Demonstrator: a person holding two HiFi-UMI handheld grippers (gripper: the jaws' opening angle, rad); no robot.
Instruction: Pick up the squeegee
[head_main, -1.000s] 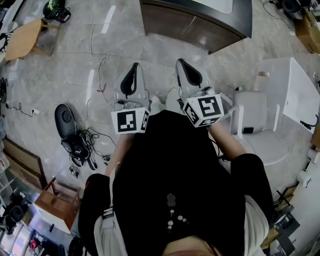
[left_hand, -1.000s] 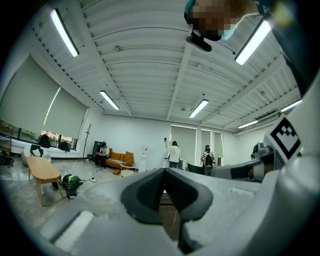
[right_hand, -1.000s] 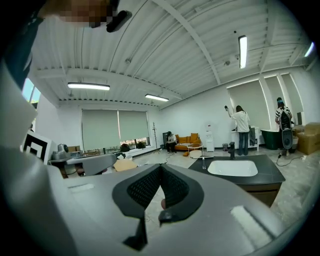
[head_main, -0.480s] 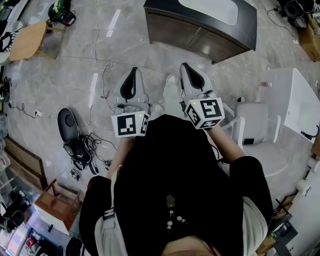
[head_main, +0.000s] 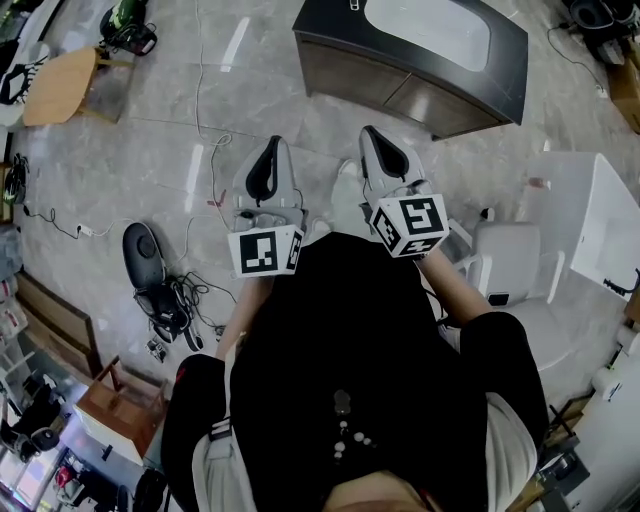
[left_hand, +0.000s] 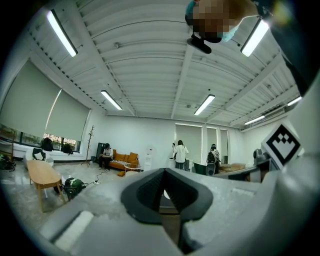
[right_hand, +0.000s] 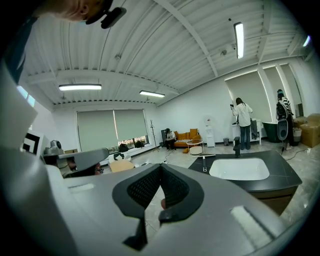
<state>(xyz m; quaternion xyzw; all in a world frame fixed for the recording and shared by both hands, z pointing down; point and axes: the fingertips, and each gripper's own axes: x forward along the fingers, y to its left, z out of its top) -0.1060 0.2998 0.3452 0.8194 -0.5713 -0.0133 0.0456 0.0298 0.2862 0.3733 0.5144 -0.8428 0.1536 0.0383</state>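
Black-and-white square patterns are printed on the left marker cube (head_main: 265, 250) and the right marker cube (head_main: 410, 222), carried by the grey left hand-held gripper (head_main: 270, 150) and the grey right hand-held gripper (head_main: 375, 140). The two are held side by side over the grey marble-tiled floor (head_main: 150, 150) and are pointed towards a dark grey table (head_main: 335, 25) with brown cabinet fronts. A white rectangular basin (head_main: 425, 25) is sunk into the tabletop, and only its bare white inside is shown. In the right gripper view a slim T-shaped tool, taken to be the squeegee (right_hand: 204, 162), is seen lying flat on the table (right_hand: 285, 180) just beside the left edge of the basin (right_hand: 239, 169), well apart from both grippers. The dark pads of the left hand-held gripper (left_hand: 164, 171) are pressed together at their tips with nothing between them, and those of the right hand-held gripper (right_hand: 161, 167) are likewise closed on nothing. A brown cardboard box (right_hand: 311, 129) is seen at the far right; what it holds cannot be told.
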